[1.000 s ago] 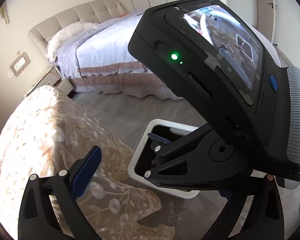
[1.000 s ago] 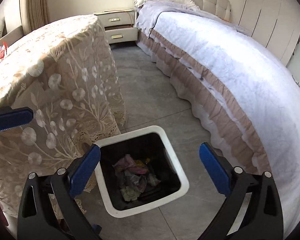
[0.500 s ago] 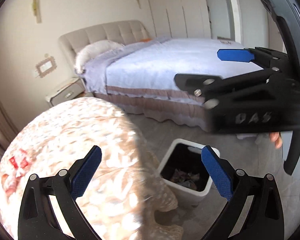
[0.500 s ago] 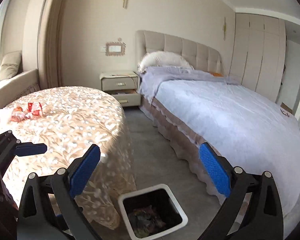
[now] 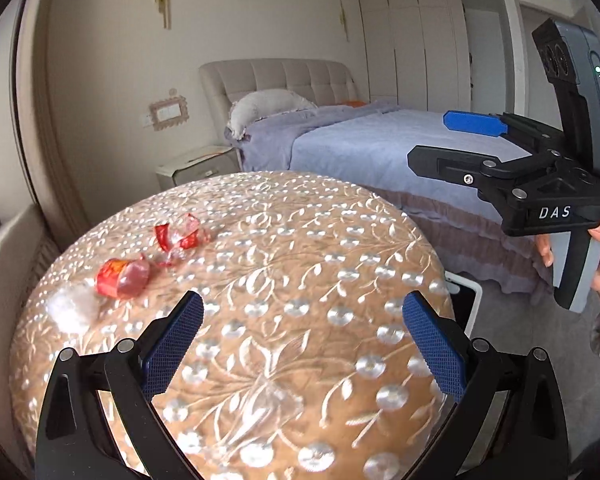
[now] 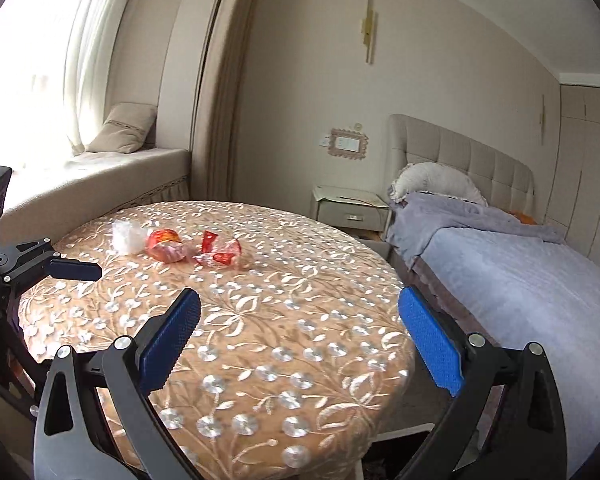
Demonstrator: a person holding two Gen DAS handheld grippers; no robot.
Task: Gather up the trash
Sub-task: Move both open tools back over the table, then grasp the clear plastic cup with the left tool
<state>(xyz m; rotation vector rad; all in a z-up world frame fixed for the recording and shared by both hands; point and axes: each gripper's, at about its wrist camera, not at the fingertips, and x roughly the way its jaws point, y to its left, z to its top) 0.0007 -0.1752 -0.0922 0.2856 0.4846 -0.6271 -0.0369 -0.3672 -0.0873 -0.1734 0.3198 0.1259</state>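
Observation:
Three pieces of trash lie on the round table [image 5: 300,320] [image 6: 260,320] near its far left edge: a white crumpled wad [image 5: 70,308] [image 6: 128,236], a red jelly cup [image 5: 122,278] [image 6: 165,246] and a torn red wrapper [image 5: 180,236] [image 6: 220,254]. My left gripper [image 5: 300,344] is open and empty above the table, short of the trash. My right gripper [image 6: 296,340] is open and empty, over the table's near side. The white trash bin [image 5: 466,300] peeks out past the table's right edge.
A bed [image 6: 520,280] with a lilac cover stands to the right, with a nightstand [image 6: 348,210] by its head. A window seat [image 6: 100,176] runs behind the table. The right gripper's body [image 5: 540,196] and the left gripper's finger [image 6: 74,269] show in each other's views.
Both grippers have risen from over the trash bin on the floor and swung left to face the table top. The trash on the table has come into view. Both stayed open.

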